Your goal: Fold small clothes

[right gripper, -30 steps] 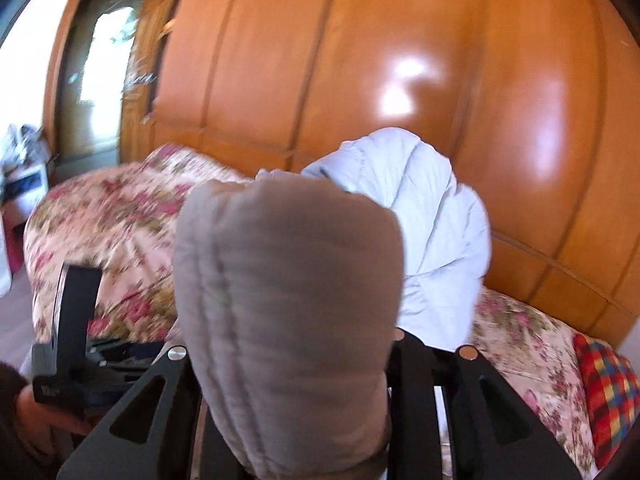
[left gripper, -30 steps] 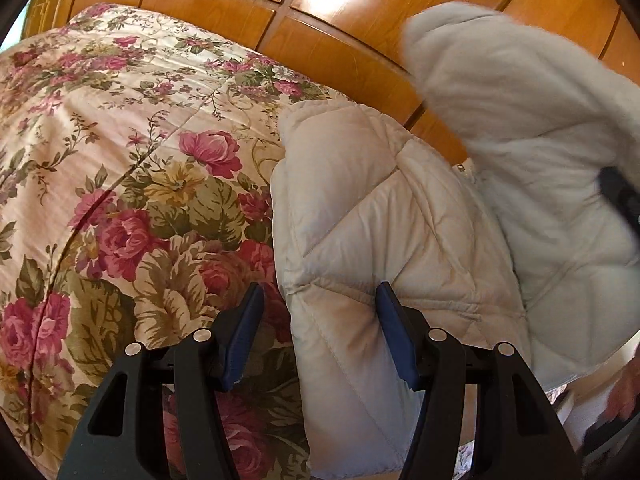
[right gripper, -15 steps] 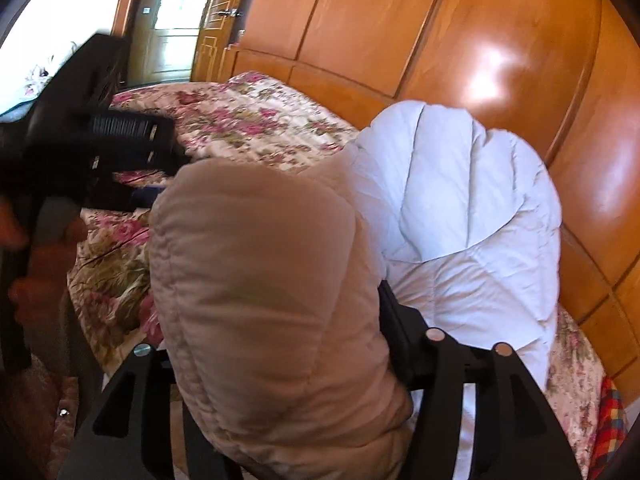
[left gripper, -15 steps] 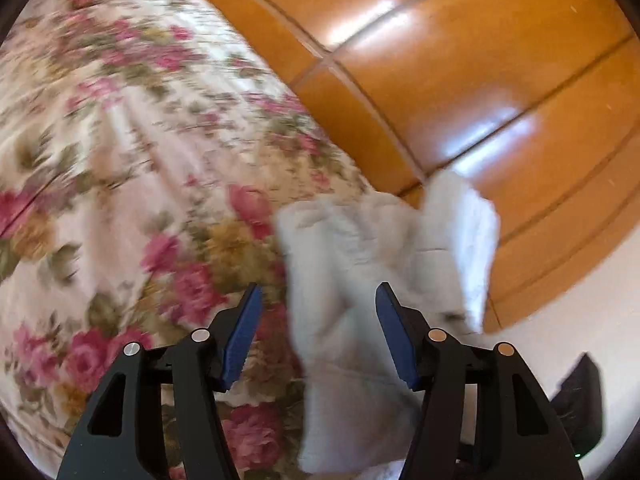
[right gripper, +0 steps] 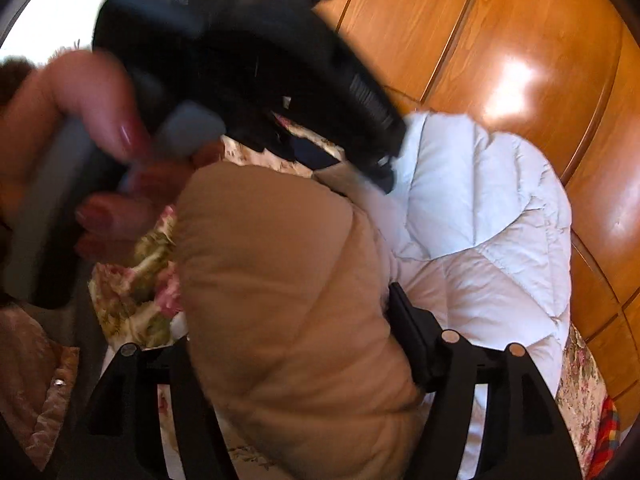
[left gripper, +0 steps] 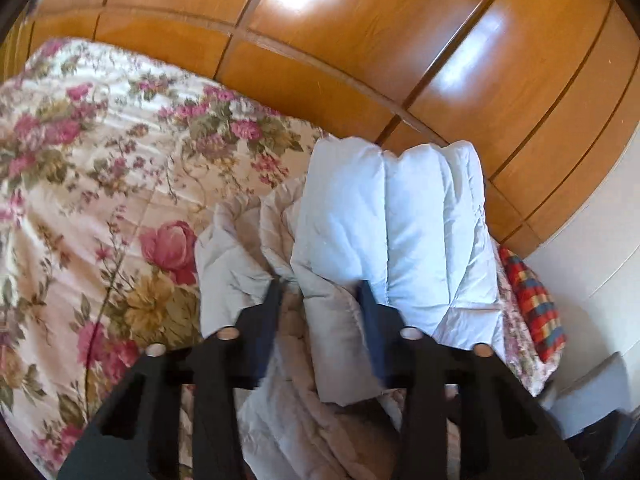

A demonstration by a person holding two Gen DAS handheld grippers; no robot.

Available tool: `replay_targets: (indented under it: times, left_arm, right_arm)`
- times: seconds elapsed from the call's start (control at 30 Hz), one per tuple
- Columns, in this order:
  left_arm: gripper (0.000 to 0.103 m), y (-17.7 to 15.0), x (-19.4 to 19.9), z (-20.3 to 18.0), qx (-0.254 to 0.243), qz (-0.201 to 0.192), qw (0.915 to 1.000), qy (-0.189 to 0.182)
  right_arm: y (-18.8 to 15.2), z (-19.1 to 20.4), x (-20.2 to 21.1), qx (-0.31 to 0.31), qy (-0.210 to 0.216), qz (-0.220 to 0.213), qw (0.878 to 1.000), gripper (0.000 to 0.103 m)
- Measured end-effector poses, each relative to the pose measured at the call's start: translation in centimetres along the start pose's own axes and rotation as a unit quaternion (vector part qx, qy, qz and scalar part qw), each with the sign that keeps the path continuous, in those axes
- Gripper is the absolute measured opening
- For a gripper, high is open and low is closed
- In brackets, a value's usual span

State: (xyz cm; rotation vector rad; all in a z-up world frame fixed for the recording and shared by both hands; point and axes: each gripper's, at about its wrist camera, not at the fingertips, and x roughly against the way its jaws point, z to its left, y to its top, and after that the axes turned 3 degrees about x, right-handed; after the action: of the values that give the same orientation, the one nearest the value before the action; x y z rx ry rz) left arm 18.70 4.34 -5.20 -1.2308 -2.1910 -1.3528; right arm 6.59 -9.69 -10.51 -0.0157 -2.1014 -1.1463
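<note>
- Left wrist view: the left gripper (left gripper: 320, 290) is seen with its jaws closing, a puffed fold of the quilted jacket (left gripper: 420, 232) caught between the blue pads (left gripper: 370, 312), which press into the fabric.
- The jacket is seen bunched at the edge of the bed (left gripper: 80, 208) nearest the wooden panelled wall (left gripper: 360, 40), pale blue-white on its lit face and beige-grey where it is creased below.
- The bed is covered by a floral bedspread (left gripper: 120, 152) with pink roses; a checked red, yellow and blue cloth (left gripper: 536, 304) is seen at the bed's right edge, just beside the jacket.
- Right wrist view: the right gripper (right gripper: 288, 320) is shown with its jaws opening, and a thick tan-looking roll of the same jacket lies between the fingers; only the right pad (right gripper: 408, 328) is visible, touching the roll, and the left one is hidden behind the fabric.
- The other gripper is seen blurred at the upper left of that view, held by a hand (right gripper: 60, 128) with painted nails, close above the jacket.
- A quilted brown sleeve (right gripper: 32, 380) is visible at the lower left.
</note>
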Motion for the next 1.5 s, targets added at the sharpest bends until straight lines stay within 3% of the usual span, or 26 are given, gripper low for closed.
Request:
replay_targets:
  times: [0.07, 0.23, 0.37, 0.43, 0.53, 0.63, 0.7, 0.8, 0.97, 1.03, 1.27, 1.4, 1.5]
  left_arm:
    - [0.026, -0.1, 0.4, 0.4, 0.0, -0.008, 1.0, 0.0]
    - [0.024, -1.0, 0.3, 1.5, 0.003, -0.019, 0.9998, 0.005]
    - [0.024, -2.3, 0.2, 2.8, 0.023, -0.037, 0.999, -0.009]
    - [0.024, -2.8, 0.3, 3.1, 0.031, -0.045, 0.9984, -0.012]
    - [0.024, -3.2, 0.2, 3.4, 0.039, -0.049, 0.998, -0.01]
    - [0.024, -3.4, 0.2, 3.6, 0.042, -0.05, 0.9978, -0.01]
    - [0.024, -3.5, 0.1, 3.6, 0.043, -0.053, 0.9977, -0.009]
    - [0.024, -3.8, 0.1, 3.7, 0.042, -0.057, 0.9974, -0.007]
    - [0.025, -4.8, 0.4, 4.7, 0.057, -0.073, 0.9957, 0.008]
    - [0.026, -5.2, 0.5, 5.6, 0.071, -0.078, 0.9944, 0.009]
    - [0.032, -5.3, -0.2, 6.0, 0.071, -0.085, 0.9939, 0.004]
    - [0.036, -5.1, 0.5, 5.1, 0.057, -0.082, 0.9949, -0.002]
    - [0.044, -4.8, 1.6, 4.8, 0.067, -0.086, 0.9941, 0.003]
  right_arm:
    - [-0.2, -1.1, 1.6, -0.015, 0.023, -0.023, 0.999, 0.07]
    - [-2.6, -5.2, 7.5, -0.038, 0.071, -0.072, 0.994, 0.073]
    - [-4.6, -11.6, 10.9, -0.126, 0.081, -0.116, 0.982, 0.073]
    - [-4.9, -15.5, 11.2, -0.199, 0.063, -0.121, 0.97, 0.069]
    - [-4.9, -21.7, 8.8, -0.313, 0.008, -0.091, 0.945, 0.05]
    - [-4.3, -25.7, 5.9, -0.378, -0.002, -0.069, 0.923, 0.048]
    - [-2.2, -26.4, 3.4, -0.37, 0.005, -0.052, 0.928, 0.048]
    - [1.3, -24.8, -1.9, -0.324, 0.017, 0.003, 0.946, 0.047]
    - [3.3, -21.3, -9.0, -0.26, 0.006, 0.085, 0.962, 0.048]
    - [3.2, -19.9, -10.9, -0.237, -0.006, 0.098, 0.966, 0.049]
    - [0.5, -20.6, -13.9, -0.266, 0.001, 0.071, 0.961, 0.05]
    - [-1.1, -20.7, -11.8, -0.27, -0.011, 0.028, 0.962, 0.05]
    - [-1.3, -20.7, -11.0, -0.27, -0.019, 0.02, 0.963, 0.05]
